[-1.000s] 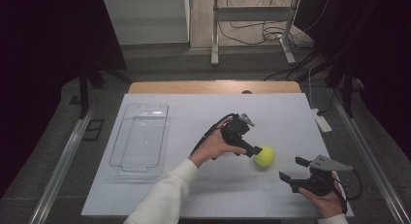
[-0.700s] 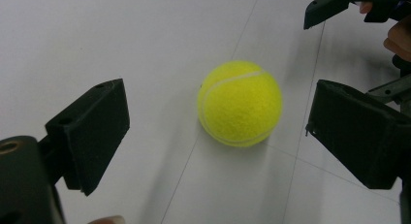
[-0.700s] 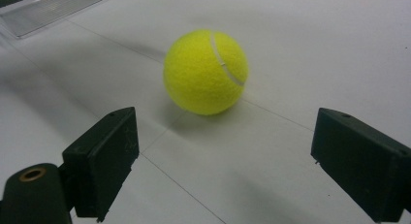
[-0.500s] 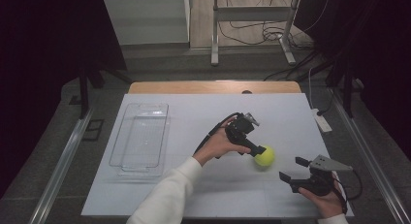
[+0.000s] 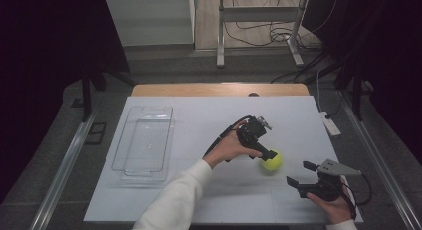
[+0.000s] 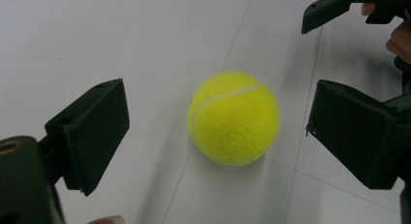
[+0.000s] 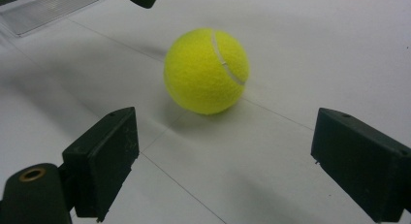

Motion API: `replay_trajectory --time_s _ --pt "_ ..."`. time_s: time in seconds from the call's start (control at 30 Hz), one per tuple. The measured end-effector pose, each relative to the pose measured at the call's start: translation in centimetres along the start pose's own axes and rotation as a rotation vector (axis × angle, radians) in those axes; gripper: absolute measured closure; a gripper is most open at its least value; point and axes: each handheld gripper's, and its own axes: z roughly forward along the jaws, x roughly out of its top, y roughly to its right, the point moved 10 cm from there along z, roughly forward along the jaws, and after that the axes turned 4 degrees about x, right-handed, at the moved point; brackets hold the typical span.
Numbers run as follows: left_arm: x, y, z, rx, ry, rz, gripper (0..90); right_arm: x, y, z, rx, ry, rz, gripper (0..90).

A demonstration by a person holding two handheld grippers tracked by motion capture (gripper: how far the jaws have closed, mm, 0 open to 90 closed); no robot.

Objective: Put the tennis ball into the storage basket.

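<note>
1. High view: a yellow ball (image 5: 271, 161) lies on the white table (image 5: 199, 210), toward its right half and nearer the person's edge than the far one. A clear tray (image 5: 144, 140) sits well apart on the left.

2. Left gripper (image 5: 267, 154) reaches across from the left and sits just beside the ball, on the ball's far-left side. In the left gripper view the ball (image 6: 234, 118) rests between the two spread jaws, with bare table visible on both sides of it, so neither pad touches it.

3. Right gripper (image 5: 300, 174) rests low at the table's right near corner, held in the right hand (image 5: 333, 202). Its jaws are spread too and hold nothing. In the right gripper view the ball (image 7: 207, 71) lies ahead of the jaws and beyond their tips, not between them.

4. Which gripper is nearer decides the matter: the left one is nearer. The ball is already inside its span, roughly centred, a little toward the right-hand pad in that view. The right gripper stands off to the ball's near-right.

5. A ball has no long axis, so the angle of the grip matters little. What counts is that the pads meet it across its widest part.

6. My judgement: the step in hand is a grasp by the left gripper. The jaws likely need only to settle lower and press together. A closure that catches the ball off-centre could squirt it away across the smooth table.
</note>
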Motion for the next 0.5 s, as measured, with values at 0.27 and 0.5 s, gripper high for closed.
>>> replay_trajectory --time_s 0.27,0.5 --pt "0.0 0.3 1.1 -0.01 -0.024 -0.001 7.7 0.0 0.0 0.0 0.001 0.001 0.001 9.8" --pt "-0.1 0.3 1.9 -0.003 -0.051 -0.002 7.3 0.0 0.0 0.0 0.002 0.001 0.001 9.8"
